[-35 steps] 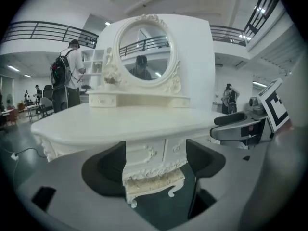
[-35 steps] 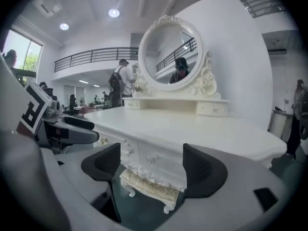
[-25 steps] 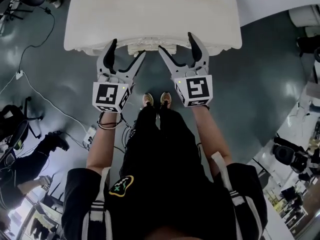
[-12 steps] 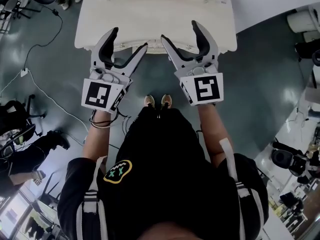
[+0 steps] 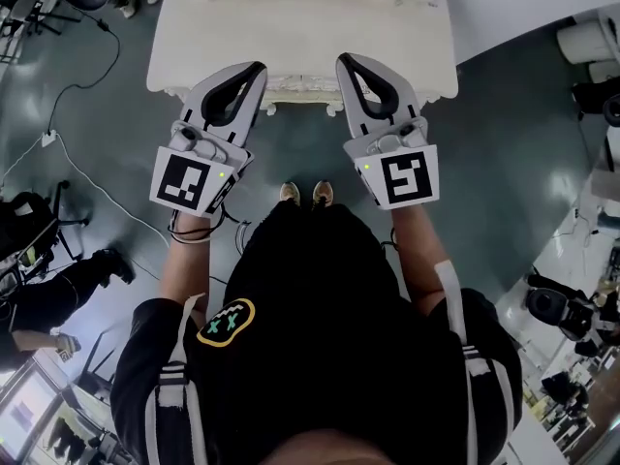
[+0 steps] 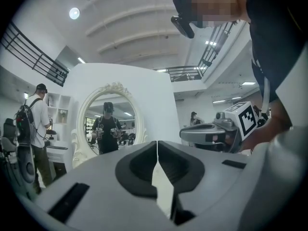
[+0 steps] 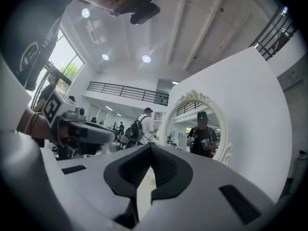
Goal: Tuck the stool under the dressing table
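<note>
The table (image 5: 300, 27) looks painted cream-white, smooth with a soft sheen, and its front edge is carved in rougher scrollwork. The mirror (image 6: 107, 126) is clear, reflective glass in a carved white frame of the same finish. The left claw (image 5: 257, 71) and right claw (image 5: 344, 63) are pale grey matt plastic. Their inner pads (image 7: 127, 171) are dark, matt and finely ribbed. The floor (image 5: 484, 163) is grey-green, smooth and glossy. The person's shirt (image 5: 320, 337) is black cloth.
</note>
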### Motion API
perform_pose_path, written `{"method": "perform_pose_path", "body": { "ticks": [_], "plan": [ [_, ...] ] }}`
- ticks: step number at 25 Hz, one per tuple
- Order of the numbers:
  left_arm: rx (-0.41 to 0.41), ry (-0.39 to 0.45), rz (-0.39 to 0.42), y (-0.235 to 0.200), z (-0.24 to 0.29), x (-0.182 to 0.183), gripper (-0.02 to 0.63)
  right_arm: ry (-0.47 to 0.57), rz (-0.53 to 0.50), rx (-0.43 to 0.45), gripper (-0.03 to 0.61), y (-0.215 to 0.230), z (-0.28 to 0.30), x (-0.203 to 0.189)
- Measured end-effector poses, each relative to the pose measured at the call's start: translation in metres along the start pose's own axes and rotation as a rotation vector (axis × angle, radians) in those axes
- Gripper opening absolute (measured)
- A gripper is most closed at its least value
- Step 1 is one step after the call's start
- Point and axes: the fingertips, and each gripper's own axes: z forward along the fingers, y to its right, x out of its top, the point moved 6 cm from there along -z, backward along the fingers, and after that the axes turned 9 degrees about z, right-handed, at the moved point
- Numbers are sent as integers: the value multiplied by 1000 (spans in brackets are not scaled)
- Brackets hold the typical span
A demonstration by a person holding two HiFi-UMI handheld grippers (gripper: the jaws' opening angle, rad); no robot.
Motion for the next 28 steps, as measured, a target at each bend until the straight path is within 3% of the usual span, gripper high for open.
{"method": "perform_pose_path", "body": {
  "ticks": [11,28],
  "plan": [
    [-6,-7,-3,-4,7,5,26,-15,-8,60,20,-3,2,2],
    [-9,-28,-5,1,0,6,26,-21,16,66,20,-5,-4,0]
  ]
}}
